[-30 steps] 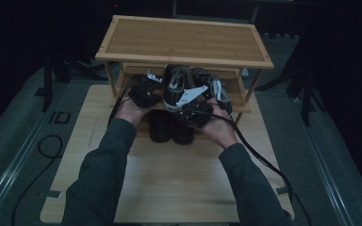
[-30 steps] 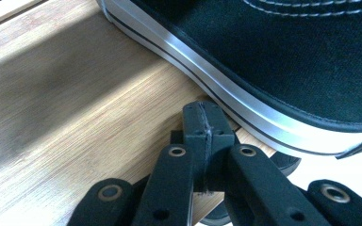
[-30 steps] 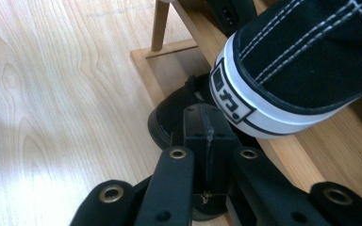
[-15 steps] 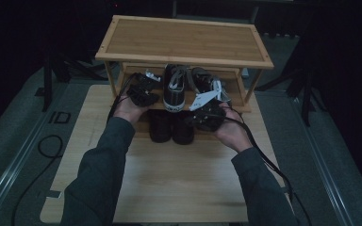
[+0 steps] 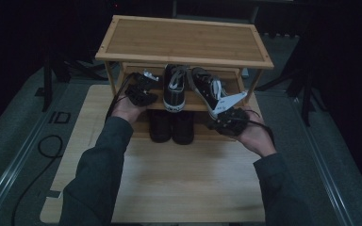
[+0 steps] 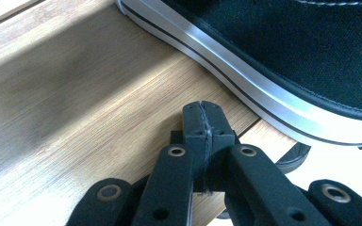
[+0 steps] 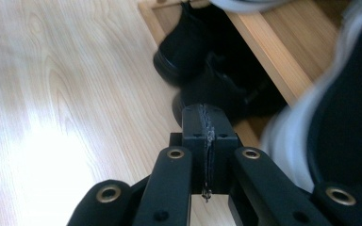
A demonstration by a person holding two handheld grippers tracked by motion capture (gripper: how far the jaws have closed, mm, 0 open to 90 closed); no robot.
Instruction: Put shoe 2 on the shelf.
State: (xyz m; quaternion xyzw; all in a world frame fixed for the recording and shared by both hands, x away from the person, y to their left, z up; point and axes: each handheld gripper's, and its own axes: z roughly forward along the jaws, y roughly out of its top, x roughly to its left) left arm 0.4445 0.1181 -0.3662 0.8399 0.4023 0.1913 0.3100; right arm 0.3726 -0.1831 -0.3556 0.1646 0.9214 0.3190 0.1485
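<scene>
Shoe rack [image 5: 184,40] of pale wood stood at the far end of the bench [image 5: 169,183], seen from the high view. On its middle shelf [image 5: 195,101] sat two black sneakers with white soles: the left sneaker [image 5: 175,89] pointed straight toward the person, and the right sneaker [image 5: 206,88] was tilted, its toe swung outward toward the right. Below the shelf, a pair of dark boots [image 5: 172,126] stood side by side on the bench, their toes protruding from under the rack.

Left hand-held gripper [image 5: 140,92] lay at the left front edge of the middle shelf, just beside the left sneaker. In the left gripper view its jaws were pressed together with nothing between them [image 6: 202,123], and the white sole of the left sneaker [image 6: 283,70] ran diagonally past the tips without touching them.

Right hand-held gripper [image 5: 230,120] was held in front of the rack's right side, near the toe of the right sneaker, with its grey plate pointing toward that shoe. In the right gripper view its jaws were likewise closed and empty [image 7: 206,129]; the boots [image 7: 202,70] appeared beyond the tips, and the blurred white edge of the right sneaker [image 7: 306,127] lay close at the right.
</scene>
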